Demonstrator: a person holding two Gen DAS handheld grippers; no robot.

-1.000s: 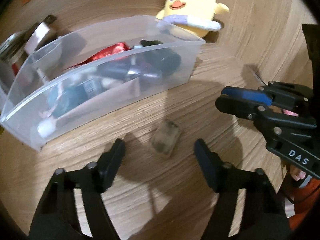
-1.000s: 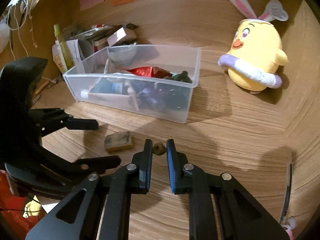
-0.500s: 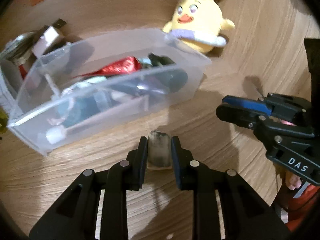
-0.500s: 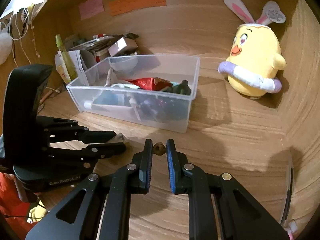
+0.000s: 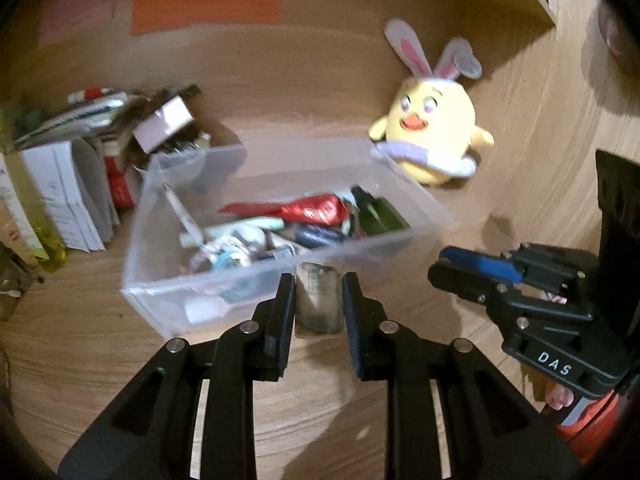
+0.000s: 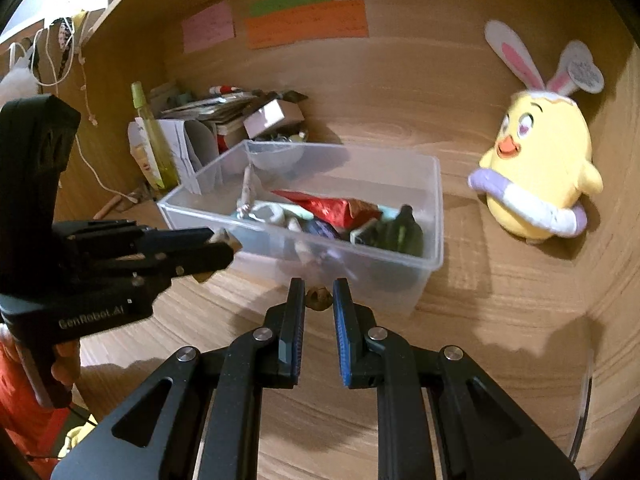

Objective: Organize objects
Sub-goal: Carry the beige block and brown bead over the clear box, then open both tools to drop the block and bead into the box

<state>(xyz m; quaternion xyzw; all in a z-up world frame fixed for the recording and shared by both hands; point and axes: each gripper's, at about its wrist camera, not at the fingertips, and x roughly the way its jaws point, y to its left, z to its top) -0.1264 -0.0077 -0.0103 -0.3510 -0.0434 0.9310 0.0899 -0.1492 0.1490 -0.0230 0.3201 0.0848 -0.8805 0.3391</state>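
Note:
My left gripper (image 5: pixel 319 292) is shut on a small grey-brown rectangular block (image 5: pixel 318 300) and holds it above the wooden desk, just in front of a clear plastic bin (image 5: pixel 280 276) filled with several small items. My right gripper (image 6: pixel 319 298) is shut on a small brown round object (image 6: pixel 319 299), also lifted near the bin's front wall (image 6: pixel 340 268). The left gripper (image 6: pixel 224 248) shows in the right wrist view at the bin's left corner. The right gripper (image 5: pixel 452 272) shows in the left wrist view to the right.
A yellow chick plush (image 6: pixel 540 176) with bunny ears stands right of the bin. A pile of papers, boxes and a green bottle (image 6: pixel 152 140) sits behind the bin at the left. Sticky notes (image 6: pixel 304 20) are on the back wall.
My left gripper closed on the block and lifted it off the desk toward the bin. My right gripper rose with the round object and moved closer to the bin.

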